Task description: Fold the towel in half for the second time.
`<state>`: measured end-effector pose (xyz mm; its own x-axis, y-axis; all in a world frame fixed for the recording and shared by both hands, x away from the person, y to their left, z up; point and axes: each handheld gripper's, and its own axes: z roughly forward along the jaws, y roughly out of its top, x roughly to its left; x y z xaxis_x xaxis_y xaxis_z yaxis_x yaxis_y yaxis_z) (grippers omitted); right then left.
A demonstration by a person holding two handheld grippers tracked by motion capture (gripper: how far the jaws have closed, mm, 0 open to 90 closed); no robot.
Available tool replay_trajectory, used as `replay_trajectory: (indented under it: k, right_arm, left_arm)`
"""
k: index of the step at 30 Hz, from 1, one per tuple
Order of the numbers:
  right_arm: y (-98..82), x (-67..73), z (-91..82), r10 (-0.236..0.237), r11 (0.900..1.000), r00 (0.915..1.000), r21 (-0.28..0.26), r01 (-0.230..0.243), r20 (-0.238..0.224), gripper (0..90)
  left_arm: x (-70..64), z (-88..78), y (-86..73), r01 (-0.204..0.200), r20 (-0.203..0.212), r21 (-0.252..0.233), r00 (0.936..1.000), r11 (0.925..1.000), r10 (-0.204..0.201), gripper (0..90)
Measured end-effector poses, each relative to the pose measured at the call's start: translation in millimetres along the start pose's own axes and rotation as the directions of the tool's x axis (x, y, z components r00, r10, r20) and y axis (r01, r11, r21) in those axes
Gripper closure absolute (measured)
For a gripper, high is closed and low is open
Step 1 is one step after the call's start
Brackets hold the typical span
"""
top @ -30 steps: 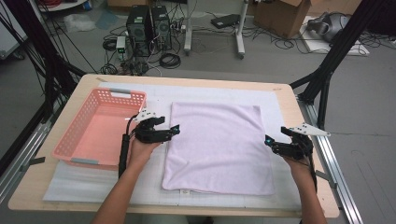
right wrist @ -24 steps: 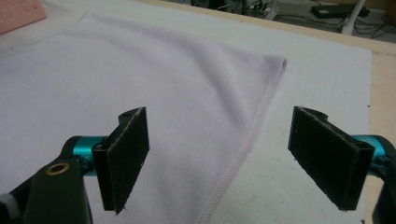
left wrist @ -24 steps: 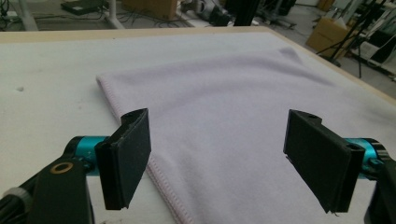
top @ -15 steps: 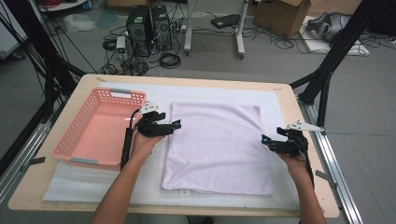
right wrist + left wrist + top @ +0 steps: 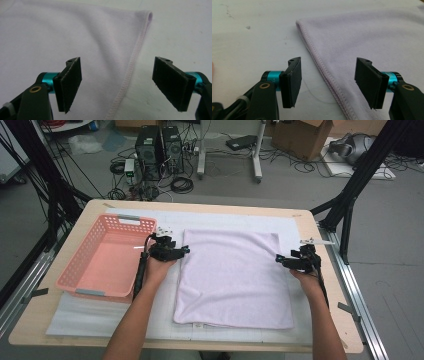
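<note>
A pink basket [image 5: 107, 265] with latticed walls sits on the left part of the wooden tabletop [image 5: 330, 320], resting on a white mat [image 5: 240, 220] that covers most of it. On the floor beyond stand two dark computer towers [image 5: 160, 147] among tangled cables [image 5: 180, 184], and what looks like a cardboard box [image 5: 300, 134].
</note>
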<state>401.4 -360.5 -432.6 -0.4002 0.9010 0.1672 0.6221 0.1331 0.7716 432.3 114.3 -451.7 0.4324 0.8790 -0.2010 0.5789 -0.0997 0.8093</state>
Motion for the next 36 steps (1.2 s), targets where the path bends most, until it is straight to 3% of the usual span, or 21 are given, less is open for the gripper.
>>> replay_trajectory:
  k: [4, 7, 8, 10, 13, 16, 18, 20, 21, 24, 27, 28, 29, 31, 35, 36]
  right_arm:
    - [4.9, -5.4, 8.6, 0.022, 1.000, 0.9993, 0.016, -0.022, 0.031, 22.5]
    - [9.0, -8.5, 15.0, 0.036, 0.999, 0.9981, 0.031, -0.037, 0.049, 22.5]
    - [11.1, -9.3, 17.5, 0.041, 0.998, 0.9975, 0.042, -0.043, 0.057, 22.7]
    - [13.5, -10.5, 21.1, 0.030, 0.999, 0.9977, 0.041, -0.032, 0.062, 22.7]
    - [15.8, -13.2, 28.0, 0.028, 0.998, 0.9962, 0.051, -0.032, 0.082, 22.6]
    - [17.5, -13.3, 34.6, 0.031, 0.997, 0.9954, 0.067, -0.037, 0.090, 22.6]
    - [17.6, -10.8, 40.4, 0.014, 0.996, 0.9930, 0.086, -0.024, 0.117, 23.5]
    - [19.4, -6.1, 44.1, -0.031, 0.995, 0.9866, 0.101, 0.015, 0.160, 25.9]
    - [20.7, -3.5, 45.4, -0.044, 0.994, 0.9847, 0.110, 0.026, 0.169, 30.5]
    - [23.6, 2.3, 46.9, -0.052, 0.994, 0.9888, 0.103, 0.037, 0.140, 55.4]
    - [22.9, 5.1, 48.5, 0.000, 0.997, 0.9893, 0.080, -0.012, 0.146, 68.3]
    - [22.7, 4.4, 48.3, 0.019, 0.997, 0.9915, 0.074, -0.029, 0.129, 80.7]
    - [22.4, 3.9, 48.4, 0.037, 0.997, 0.9941, 0.070, -0.045, 0.102, 82.7]
    - [22.6, 4.7, 48.4, 0.036, 0.997, 0.9935, 0.069, -0.044, 0.108, 84.2]
    - [23.3, 4.0, 45.8, 0.042, 0.997, 0.9921, 0.053, -0.048, 0.118, 85.8]
    - [23.7, 3.3, 44.5, 0.045, 0.998, 0.9921, 0.046, -0.051, 0.117, 85.8]
  left_arm:
    - [-1.6, 9.0, 11.5, -0.019, -0.003, 0.024, 0.9998, 0.9995, 0.019, 39.7]
    - [-2.2, 18.7, 20.0, -0.043, -0.011, 0.080, 0.9990, 0.9959, 0.044, 37.4]
    - [-2.8, 21.0, 21.5, -0.053, -0.020, 0.071, 0.9983, 0.9961, 0.055, 37.4]
    - [-1.0, 25.5, 22.2, -0.031, -0.020, 0.077, 0.9993, 0.9965, 0.033, 38.3]
    - [-1.9, 28.5, 22.2, -0.050, -0.033, 0.072, 0.9981, 0.9962, 0.052, 38.3]
    - [-5.6, 29.7, 22.1, -0.127, -0.064, 0.090, 0.9890, 0.9879, 0.133, 43.8]
    - [-5.0, 30.1, 22.5, -0.118, -0.073, 0.084, 0.9895, 0.9894, 0.124, 47.7]
    - [-4.5, 30.9, 22.2, -0.106, -0.072, 0.073, 0.9912, 0.9917, 0.111, 52.9]
    - [-4.6, 31.0, 22.2, -0.104, -0.072, 0.071, 0.9914, 0.9920, 0.109, 54.4]
    - [-3.7, 30.9, 22.2, -0.101, -0.042, 0.067, 0.9936, 0.9926, 0.104, 62.8]
    - [-5.3, 32.1, 21.9, -0.076, -0.006, 0.066, 0.9970, 0.9949, 0.077, 83.0]
    - [-5.4, 32.2, 21.9, -0.058, -0.005, 0.062, 0.9983, 0.9964, 0.058, 83.6]
    - [-4.4, 32.0, 22.0, -0.045, 0.000, 0.061, 0.9990, 0.9971, 0.045, 84.1]
    - [-2.1, 30.0, 23.1, -0.019, 0.000, 0.058, 0.9998, 0.9981, 0.019, 84.9]
    - [1.0, 23.3, 28.6, 0.048, 0.015, -0.002, 0.9987, 0.9988, -0.048, 85.1]
    - [1.1, 21.4, 29.9, 0.048, 0.019, -0.010, 0.9987, 0.9988, -0.048, 85.1]
